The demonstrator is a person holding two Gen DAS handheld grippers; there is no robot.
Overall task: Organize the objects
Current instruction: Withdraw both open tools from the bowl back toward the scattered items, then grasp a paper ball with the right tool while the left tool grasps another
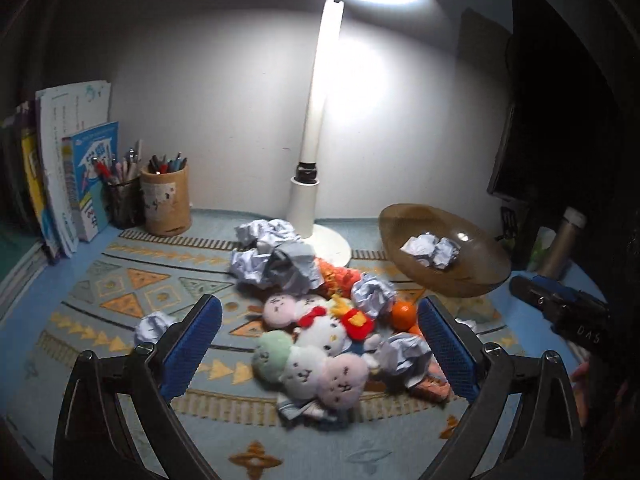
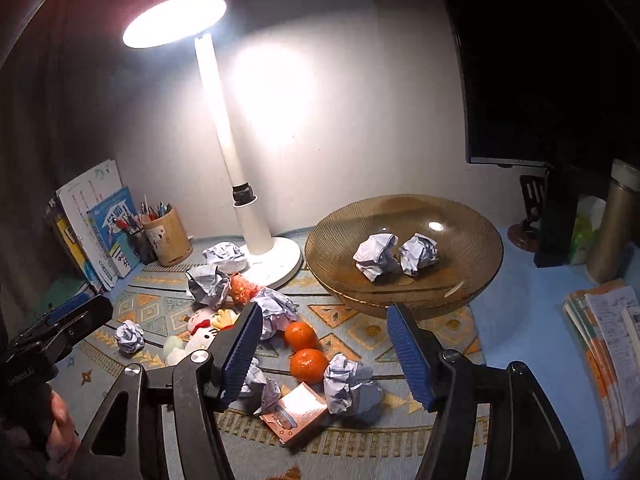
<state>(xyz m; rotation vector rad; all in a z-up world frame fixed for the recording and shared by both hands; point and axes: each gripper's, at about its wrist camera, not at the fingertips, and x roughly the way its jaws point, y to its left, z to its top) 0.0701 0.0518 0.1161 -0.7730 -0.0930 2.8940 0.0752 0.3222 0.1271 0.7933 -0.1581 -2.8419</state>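
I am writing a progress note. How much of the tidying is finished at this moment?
Done: two paper balls lie in the brown glass bowl. In hand: nothing; the left gripper and right gripper are both open and empty. Left: several crumpled papers, two oranges, the plush toys and a small pink box remain on the patterned mat.

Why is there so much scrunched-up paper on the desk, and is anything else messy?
Crumpled paper balls lie scattered over the patterned mat, mixed with plush toys, two oranges and a small pink box. Only two paper balls sit in the brown glass bowl. Books and pens stand tidy.
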